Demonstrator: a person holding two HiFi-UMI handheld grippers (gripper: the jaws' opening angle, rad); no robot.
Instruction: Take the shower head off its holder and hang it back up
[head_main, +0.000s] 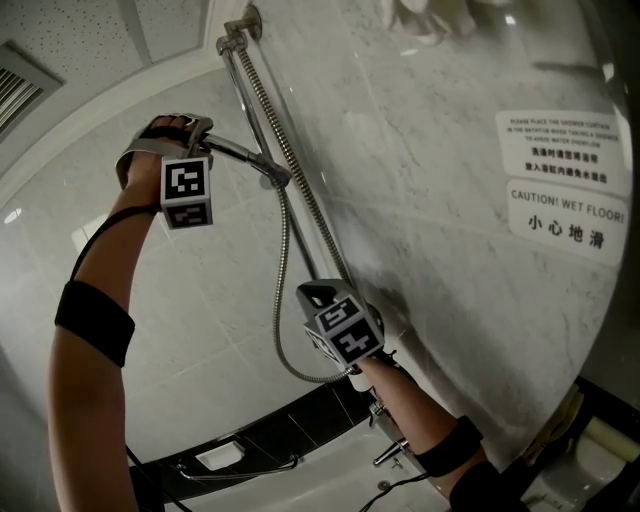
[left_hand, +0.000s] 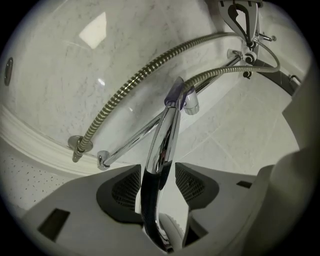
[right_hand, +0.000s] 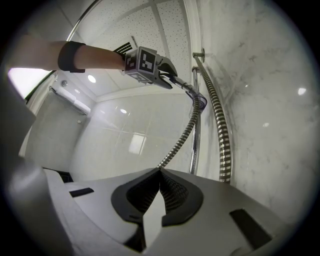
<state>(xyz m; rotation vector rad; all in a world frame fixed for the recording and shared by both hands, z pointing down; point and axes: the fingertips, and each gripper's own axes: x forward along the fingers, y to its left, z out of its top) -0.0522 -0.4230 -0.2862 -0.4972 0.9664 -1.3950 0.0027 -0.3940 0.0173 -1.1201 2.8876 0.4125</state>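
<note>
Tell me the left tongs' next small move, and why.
Probably draw the left tongs straight back off the shower handle. Its far end sits in the holder on the rail, and the jaws stand apart around it, a gap showing on one side, so it looks released.

The shower head (head_main: 240, 153) is a slim chrome wand. Its hose end sits plugged into the holder (head_main: 277, 178), a small greyish, see-through clip set high on the upright chrome rail (head_main: 310, 215) against the marble wall. From the holder the wand sticks out away from the wall and runs between the jaws of my left gripper (head_main: 208, 140). My pads stand around it without pressing, and a sliver of gap shows on one side. The spray end lies back at the root of my jaws, mostly hidden. The ribbed metal hose (head_main: 283, 300) drops from the holder end and curves into a loop below.
</note>
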